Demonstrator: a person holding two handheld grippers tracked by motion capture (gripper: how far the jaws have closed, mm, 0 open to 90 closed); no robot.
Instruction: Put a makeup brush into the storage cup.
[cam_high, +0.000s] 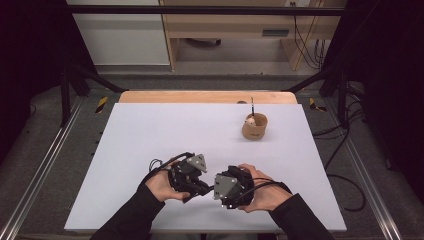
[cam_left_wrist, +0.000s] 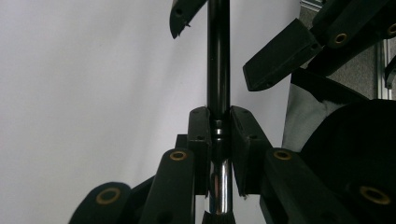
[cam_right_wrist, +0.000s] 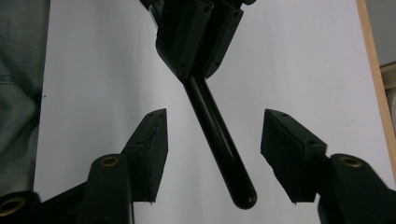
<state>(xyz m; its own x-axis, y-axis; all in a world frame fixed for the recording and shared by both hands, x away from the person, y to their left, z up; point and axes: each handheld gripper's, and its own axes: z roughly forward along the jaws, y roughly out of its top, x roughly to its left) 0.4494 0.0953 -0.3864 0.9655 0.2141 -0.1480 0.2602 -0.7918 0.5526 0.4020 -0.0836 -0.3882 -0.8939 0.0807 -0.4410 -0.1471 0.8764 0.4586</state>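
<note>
**Black pen pinched by the left hand-held gripper, right one spread around its free end**

Between the two hand-held grippers, near the front edge of the white bench (cam_high: 150, 130): a black pen (cam_right_wrist: 219, 144), slim and glossy, with a chrome band near the gripped part. Pinched firmly by the left hand-held gripper (cam_left_wrist: 218, 123), pads pressed against the barrel from both sides, chrome section just below the pads in the left gripper view, dark barrel running on beyond the fingertips. Held off the bench surface, as far as can be told.

Around the pen's free rounded end: the right hand-held gripper (cam_right_wrist: 212, 149), jaws spread, one pad on each side of the barrel, clear gaps on both sides, no contact with the pen. Barrel slanted across that gap in the right gripper view, rounded tip low between the pads, left gripper's closed jaws at the far end.

Seen from above: left hand-held gripper (cam_high: 192, 177) and right hand-held gripper (cam_high: 227, 187) just beside each other, tips facing, each wrapped by a hand, dark sleeves coming in from the bottom edge.

Well beyond the right hand-held gripper, toward the far side of the bench: a brown cup (cam_high: 255, 127), upright, with a thin stick standing in it.
</note>
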